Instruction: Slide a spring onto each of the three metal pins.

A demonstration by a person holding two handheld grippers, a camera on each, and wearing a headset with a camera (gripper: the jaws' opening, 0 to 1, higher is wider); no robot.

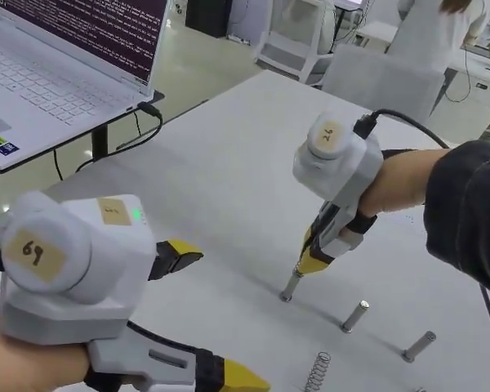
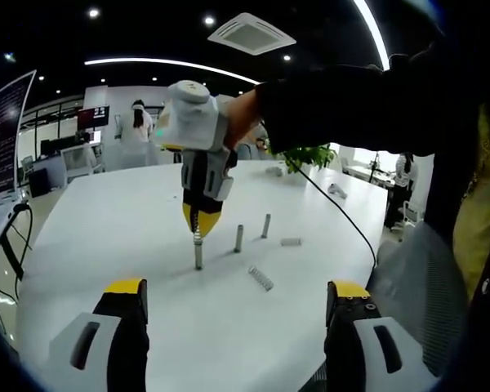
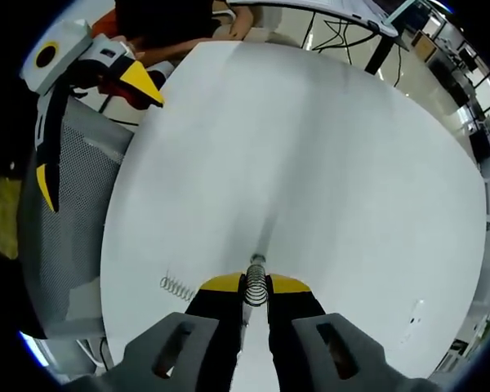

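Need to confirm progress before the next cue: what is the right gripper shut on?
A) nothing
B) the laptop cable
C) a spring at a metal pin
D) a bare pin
C: the right gripper is shut on a spring, with the metal pin showing just beyond it.

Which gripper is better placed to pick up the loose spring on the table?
The left gripper: open, empty, facing the loose spring; the right gripper is shut on a second spring at a pin.
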